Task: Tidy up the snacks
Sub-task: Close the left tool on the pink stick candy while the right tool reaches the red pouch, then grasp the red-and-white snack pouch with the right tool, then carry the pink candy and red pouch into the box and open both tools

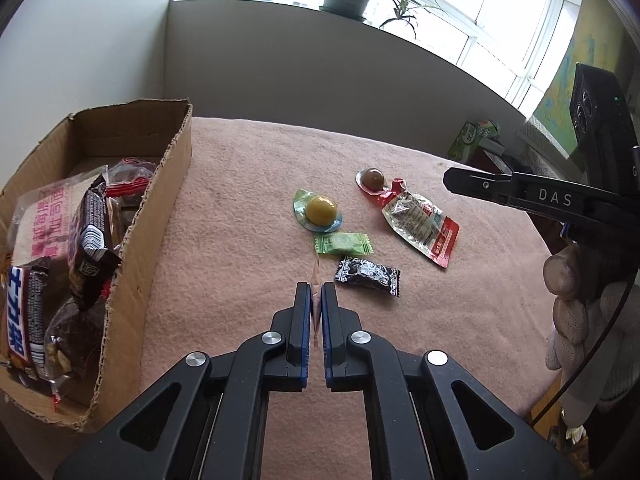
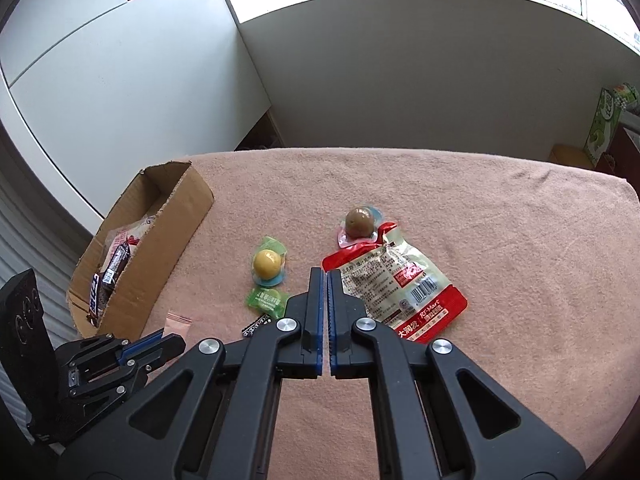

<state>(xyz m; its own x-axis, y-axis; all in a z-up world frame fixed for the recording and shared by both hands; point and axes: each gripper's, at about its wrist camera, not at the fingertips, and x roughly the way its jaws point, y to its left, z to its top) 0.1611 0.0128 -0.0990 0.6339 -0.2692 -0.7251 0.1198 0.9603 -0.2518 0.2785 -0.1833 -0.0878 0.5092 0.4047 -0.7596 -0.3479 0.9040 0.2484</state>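
The left tool (image 1: 316,300) is closed on a thin pink packet (image 1: 315,304), held edge-on by a narrow strip; such a grip may let it slip or pivot out during transfer to the cardboard box (image 1: 132,264) at left. The box already holds several snacks, so a low approach could snag its torn rim. The right tool (image 2: 325,292) is closed and holds nothing, hovering above the red-and-clear pouch (image 2: 400,284). Further out on the pink-covered surface (image 1: 248,184) lie the black candy (image 1: 367,275), green candy (image 1: 342,243), yellow ball (image 1: 320,210) and brown ball (image 1: 373,179); the balls may roll if nudged.
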